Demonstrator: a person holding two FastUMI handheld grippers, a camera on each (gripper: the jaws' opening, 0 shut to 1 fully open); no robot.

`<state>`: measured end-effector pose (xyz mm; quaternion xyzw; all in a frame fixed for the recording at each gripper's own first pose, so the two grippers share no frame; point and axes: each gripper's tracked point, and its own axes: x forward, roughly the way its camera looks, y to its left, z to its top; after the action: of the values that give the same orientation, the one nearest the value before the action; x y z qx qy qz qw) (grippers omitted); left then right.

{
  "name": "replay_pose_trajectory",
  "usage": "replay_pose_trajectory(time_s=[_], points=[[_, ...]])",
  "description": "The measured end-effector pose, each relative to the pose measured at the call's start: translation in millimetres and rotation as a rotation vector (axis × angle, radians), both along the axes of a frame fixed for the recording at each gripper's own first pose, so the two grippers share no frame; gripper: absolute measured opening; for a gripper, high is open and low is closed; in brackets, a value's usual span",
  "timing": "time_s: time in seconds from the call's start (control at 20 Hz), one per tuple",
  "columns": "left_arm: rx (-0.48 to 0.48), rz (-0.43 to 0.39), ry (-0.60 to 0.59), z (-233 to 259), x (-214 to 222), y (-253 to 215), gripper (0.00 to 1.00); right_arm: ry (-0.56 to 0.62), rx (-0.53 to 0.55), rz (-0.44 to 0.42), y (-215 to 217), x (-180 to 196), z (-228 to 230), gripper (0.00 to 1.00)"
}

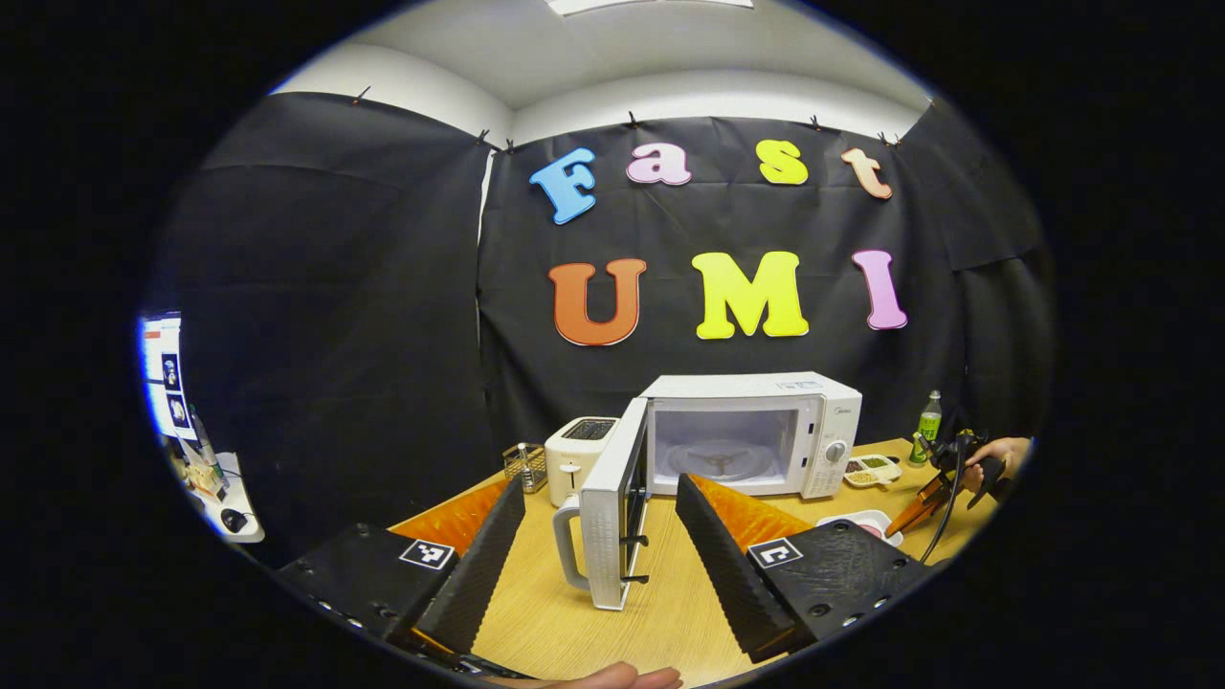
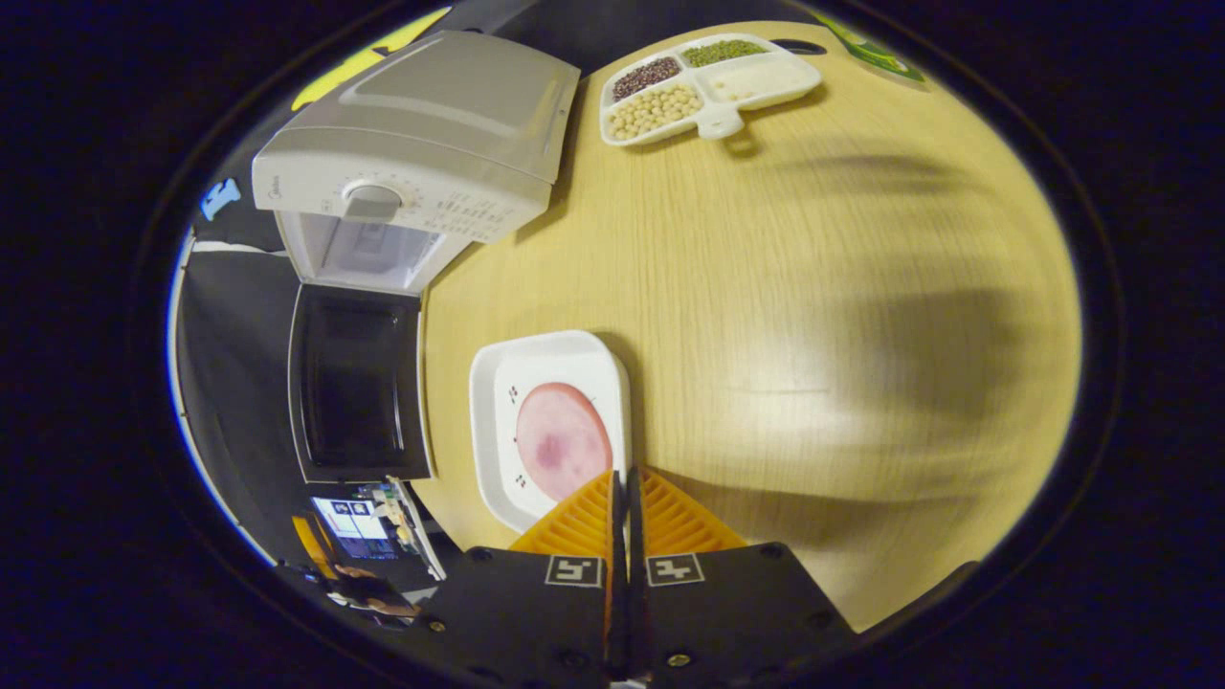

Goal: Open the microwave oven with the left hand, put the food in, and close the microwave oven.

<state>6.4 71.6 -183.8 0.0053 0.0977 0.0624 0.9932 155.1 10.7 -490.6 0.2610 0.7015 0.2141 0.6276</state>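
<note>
Now, door: the microwave (image 1: 751, 435) stands on the worktop (image 1: 670, 612) with its door (image 1: 612, 517) swung wide toward the camera, cavity bare, glass turntable showing.
Left tool: the left tool (image 1: 601, 536) is spread wide, gripping nothing; the door's handle (image 1: 567, 545) sits between its fingers, though whether either one touches it cannot be told.
Food: a pink round slice (image 2: 563, 440) lies on a white plate (image 2: 498, 383), which rests on the worktop just beside the open door.
Right tool: the right tool (image 2: 627, 493) has its fingers pressed flat together over the plate's near edge; they appear to pinch the rim, but the contact itself is hidden beneath them.
Step in hand: by this reading, opening is done and loading comes next.
Doing it well: confirm a firm pinch on the rim, lift the plate level so the slice stays put, and carry it past the door edge onto the turntable's centre.
Left's part: hold clear of the opening until the plate is in.
Risk: a one-edge grip may let the plate droop.
Bystanders: a toaster (image 1: 579, 455), a divided dish of beans (image 2: 708, 81) and a green bottle (image 1: 926, 426) sit well apart.
</note>
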Motion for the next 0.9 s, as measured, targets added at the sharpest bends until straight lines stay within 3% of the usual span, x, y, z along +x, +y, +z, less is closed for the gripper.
replay_pose_trajectory(time_s=[0.25,0.35,0.4,0.45,0.65,0.7,0.75,0.9], points=[[-0.013,-0.036,-0.022,4.2,-3.7,-3.9,1.00,-0.051,-0.051,-0.054,-4.2,3.6,20.1,0.04],[-0.015,-0.044,-0.019,-1.2,-5.4,-2.9,0.95,-0.077,-0.055,-0.055,0.5,3.8,34.1,0.04],[-0.016,-0.047,-0.019,-3.0,-7.2,-2.0,0.95,-0.089,-0.049,-0.054,7.7,4.2,43.4,0.00],[-0.020,-0.050,-0.018,-5.5,-8.0,-1.7,0.95,-0.099,-0.040,-0.048,14.9,1.5,51.4,0.04],[-0.087,-0.086,-0.035,-9.4,-6.4,-4.2,0.95,-0.144,-0.054,-0.039,48.5,0.4,78.6,0.04],[-0.099,-0.089,-0.031,-13.2,-5.6,-2.1,0.95,-0.155,-0.058,-0.040,59.5,2.6,83.5,0.00],[-0.107,-0.085,-0.020,-16.8,-5.3,3.2,0.95,-0.159,-0.054,-0.046,72.2,2.9,89.1,0.04],[-0.123,-0.068,-0.002,-23.5,-8.0,18.0,0.95,-0.181,-0.035,-0.140,116.1,16.6,101.8,0.00]])
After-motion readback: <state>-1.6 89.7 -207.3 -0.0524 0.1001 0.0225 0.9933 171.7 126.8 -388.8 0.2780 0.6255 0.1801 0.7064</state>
